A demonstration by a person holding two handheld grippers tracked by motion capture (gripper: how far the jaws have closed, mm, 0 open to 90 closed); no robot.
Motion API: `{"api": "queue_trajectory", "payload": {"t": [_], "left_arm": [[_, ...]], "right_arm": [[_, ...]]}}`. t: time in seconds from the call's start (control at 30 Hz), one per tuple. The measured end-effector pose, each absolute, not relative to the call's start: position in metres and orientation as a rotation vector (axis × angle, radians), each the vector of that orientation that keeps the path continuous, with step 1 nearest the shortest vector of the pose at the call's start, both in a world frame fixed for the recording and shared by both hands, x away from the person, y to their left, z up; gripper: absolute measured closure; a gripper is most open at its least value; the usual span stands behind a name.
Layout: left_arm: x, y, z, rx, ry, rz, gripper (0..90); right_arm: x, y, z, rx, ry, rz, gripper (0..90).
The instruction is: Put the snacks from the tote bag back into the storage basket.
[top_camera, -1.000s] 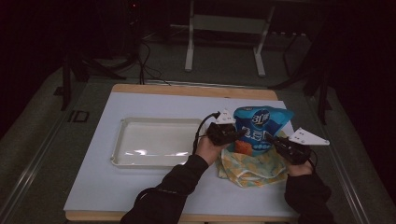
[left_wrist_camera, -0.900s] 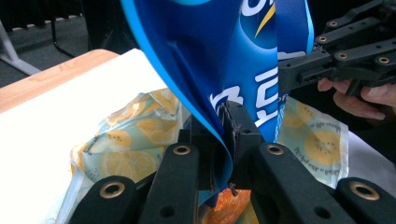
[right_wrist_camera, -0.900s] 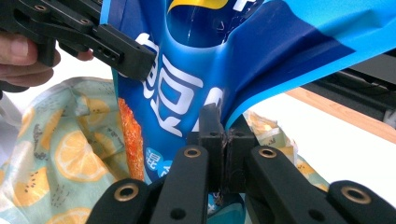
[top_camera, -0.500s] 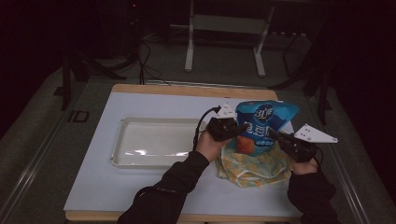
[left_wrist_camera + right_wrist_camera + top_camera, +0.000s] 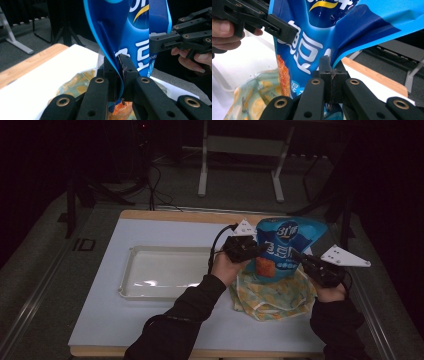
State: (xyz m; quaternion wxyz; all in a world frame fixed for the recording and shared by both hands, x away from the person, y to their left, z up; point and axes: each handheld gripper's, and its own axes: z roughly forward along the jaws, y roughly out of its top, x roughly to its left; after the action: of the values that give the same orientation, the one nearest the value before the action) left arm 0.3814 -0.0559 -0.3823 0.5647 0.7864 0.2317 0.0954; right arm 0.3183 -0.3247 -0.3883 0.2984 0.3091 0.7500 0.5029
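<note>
1. so there's a blue snack bag [image 5: 285, 247] held up in the air above the right half of the white table [image 5: 150, 325], upright, with big white lettering and an orange patch on the front.
2. left gripper [image 5: 252, 251] has it by the left edge. in the left gripper view the jaws are clamped tight on a thin fold of the blue film [image 5: 120, 67], pads pressed right together on it.
3. right gripper [image 5: 302, 260] is doing the same on the other side. the right gripper view shows its jaws pinched closed on the bag's edge [image 5: 334, 63], nothing loose there.
4. so the bag hangs between the two grippers, one side each, and its top flares out a bit wider than the bottom.
5. right under the bag there's a yellow patterned cloth bag [image 5: 272, 292] with a lemon-looking print, crumpled on the table. the snack bag's lower end sits at or just inside its opening, honestly can't tell if it's clear of it.
6. off to the left, well apart from all that, a white tray [image 5: 165, 272] lies flat on the table.
7. the person's left hand [image 5: 225, 267] wraps the left gripper's handle, dark sleeve coming in from the bottom. right hand [image 5: 330, 292] is near the table's right edge, with the grey three-cornered plate [image 5: 345, 256] sticking up on top of that gripper.
</note>
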Motion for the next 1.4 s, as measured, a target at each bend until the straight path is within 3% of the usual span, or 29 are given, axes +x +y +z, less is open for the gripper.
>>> {"api": "queue_trajectory", "payload": {"t": [0.43, 1.4], "left_arm": [[0.384, -0.044, -0.355, 1.82, 0.552, 0.278, 86.9], [0.375, 0.026, -0.33, 1.77, 0.657, 0.377, 87.1]], "right_arm": [[0.326, -0.313, -0.36, 0.785, 1.968, 1.343, 89.6], [0.347, -0.245, -0.335, 0.682, 2.001, 1.4, 89.6]]}}
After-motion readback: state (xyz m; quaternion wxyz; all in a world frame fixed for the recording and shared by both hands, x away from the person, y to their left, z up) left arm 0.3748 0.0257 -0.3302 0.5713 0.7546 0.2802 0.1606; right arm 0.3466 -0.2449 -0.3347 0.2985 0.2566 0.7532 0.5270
